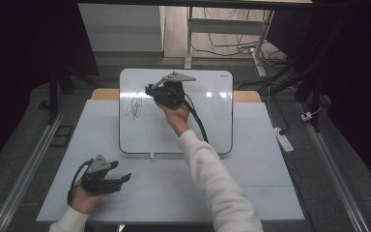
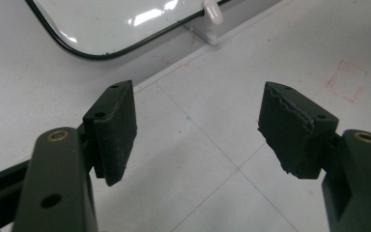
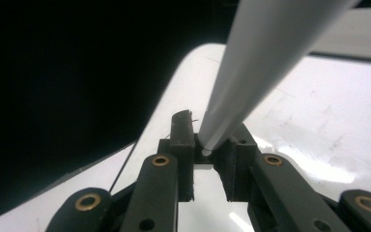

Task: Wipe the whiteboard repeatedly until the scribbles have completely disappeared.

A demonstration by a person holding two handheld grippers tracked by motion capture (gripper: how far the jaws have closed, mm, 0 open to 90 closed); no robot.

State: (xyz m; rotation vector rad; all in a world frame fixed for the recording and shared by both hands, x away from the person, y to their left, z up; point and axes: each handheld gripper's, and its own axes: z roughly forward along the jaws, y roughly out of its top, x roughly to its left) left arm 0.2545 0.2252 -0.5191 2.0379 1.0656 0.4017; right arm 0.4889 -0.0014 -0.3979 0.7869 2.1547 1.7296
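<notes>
High view shows a whiteboard [image 1: 212, 116] lying flat on the white counter [image 1: 251, 188], with a black scribble [image 1: 135, 104] on its left part. The right gripper [image 1: 166, 94] is held over the board, just beside the scribble. In the right gripper view, its jaws are pressed together on a thin white marker [image 3: 251, 72] that sticks up and away from them. It looks held that way so the tip can reach the board. The left gripper [image 1: 107, 178] rests low on the counter, near the person. Its jaws are wide apart and hold nothing, probably just waiting out of the way.
</notes>
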